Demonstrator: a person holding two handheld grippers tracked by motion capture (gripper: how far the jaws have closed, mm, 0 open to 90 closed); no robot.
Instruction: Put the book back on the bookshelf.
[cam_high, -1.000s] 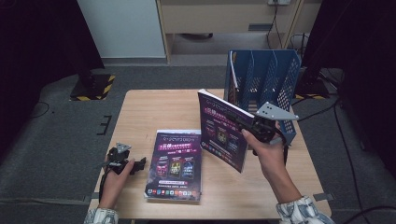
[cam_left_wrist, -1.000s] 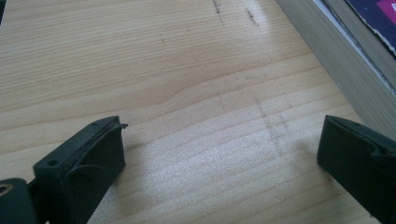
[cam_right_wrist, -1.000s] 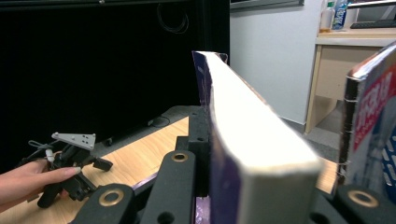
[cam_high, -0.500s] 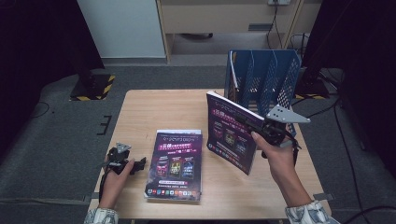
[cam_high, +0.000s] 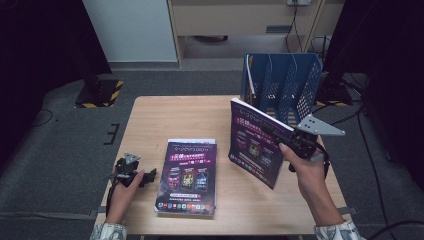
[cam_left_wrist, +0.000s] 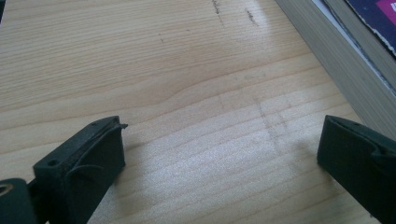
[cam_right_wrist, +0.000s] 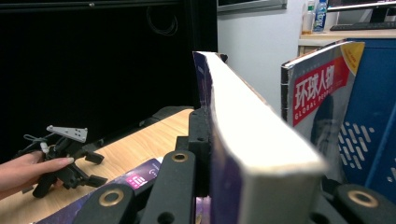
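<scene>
Book (cam_high: 255, 145) in the right gripper (cam_high: 289, 140) has swung more upright and edged closer to the blue file rack (cam_high: 282, 82) than a second ago, jaws clamped on its edge, held clear above the table (cam_high: 165, 117). Left gripper (cam_high: 134, 175) hasn't budged: it rests on the wood beside the second book (cam_high: 187, 175), jaws spread wide with nothing between them. From the right gripper view the held book's cover is hidden, just its pale page edge (cam_right_wrist: 247, 135), and a red magazine (cam_right_wrist: 322, 88) stands in the rack, partly cut off behind it.
</scene>
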